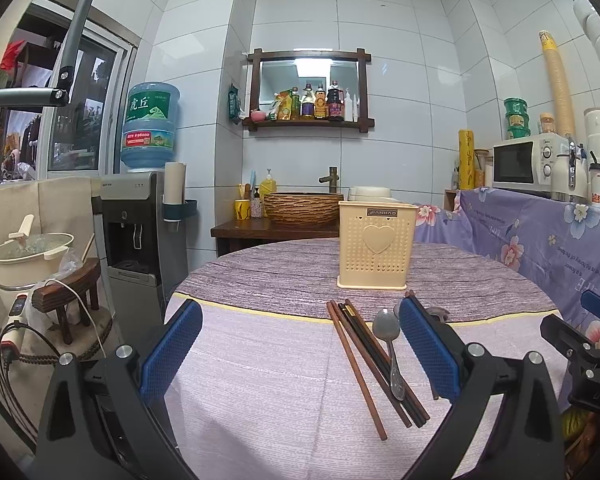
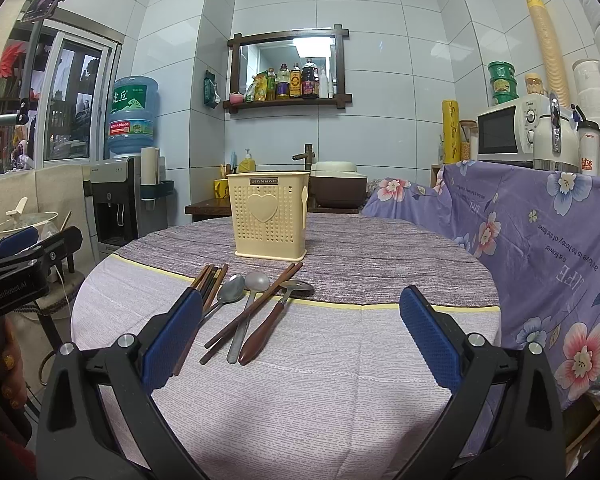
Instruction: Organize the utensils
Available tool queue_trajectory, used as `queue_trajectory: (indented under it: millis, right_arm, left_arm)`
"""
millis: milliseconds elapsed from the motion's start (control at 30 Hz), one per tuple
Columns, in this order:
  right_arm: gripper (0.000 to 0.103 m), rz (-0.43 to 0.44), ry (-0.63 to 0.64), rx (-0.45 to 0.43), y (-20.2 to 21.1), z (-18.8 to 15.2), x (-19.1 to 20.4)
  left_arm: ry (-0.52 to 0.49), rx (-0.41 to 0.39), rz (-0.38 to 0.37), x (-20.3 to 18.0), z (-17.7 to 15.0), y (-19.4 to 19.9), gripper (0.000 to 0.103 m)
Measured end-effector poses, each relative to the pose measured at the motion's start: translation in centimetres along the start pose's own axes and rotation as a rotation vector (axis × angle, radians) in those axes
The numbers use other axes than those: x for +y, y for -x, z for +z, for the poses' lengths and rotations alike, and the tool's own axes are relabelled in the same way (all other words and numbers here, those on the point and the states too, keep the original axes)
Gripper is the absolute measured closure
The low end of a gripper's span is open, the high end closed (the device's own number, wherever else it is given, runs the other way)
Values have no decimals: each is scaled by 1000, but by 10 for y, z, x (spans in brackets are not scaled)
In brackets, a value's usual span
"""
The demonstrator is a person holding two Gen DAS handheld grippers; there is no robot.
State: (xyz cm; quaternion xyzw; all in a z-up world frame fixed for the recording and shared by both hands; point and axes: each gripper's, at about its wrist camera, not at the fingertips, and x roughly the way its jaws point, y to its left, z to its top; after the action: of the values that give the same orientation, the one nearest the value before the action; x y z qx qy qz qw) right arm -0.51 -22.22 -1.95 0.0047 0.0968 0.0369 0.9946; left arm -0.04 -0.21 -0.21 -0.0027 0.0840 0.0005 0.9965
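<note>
Both my left gripper (image 1: 300, 350) and right gripper (image 2: 300, 334) spread, empty; chopsticks (image 2: 210, 282) and spoons (image 2: 230, 292) laid centre-frame, before holder (image 2: 268, 216), awaiting sorting.

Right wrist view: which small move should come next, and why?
Probably lower the open right claw toward the wooden-handled spoon. It lies nearest, loose on the table, while the cream utensil holder stands behind.
</note>
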Motion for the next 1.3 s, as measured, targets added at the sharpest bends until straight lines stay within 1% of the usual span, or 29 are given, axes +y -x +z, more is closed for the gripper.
queue_trajectory:
  millis: [1300]
  right_arm:
    - [6,3,-2,6,-2,-5,3]
  left_arm:
    - [-3,9,-11,1,-3,0,5]
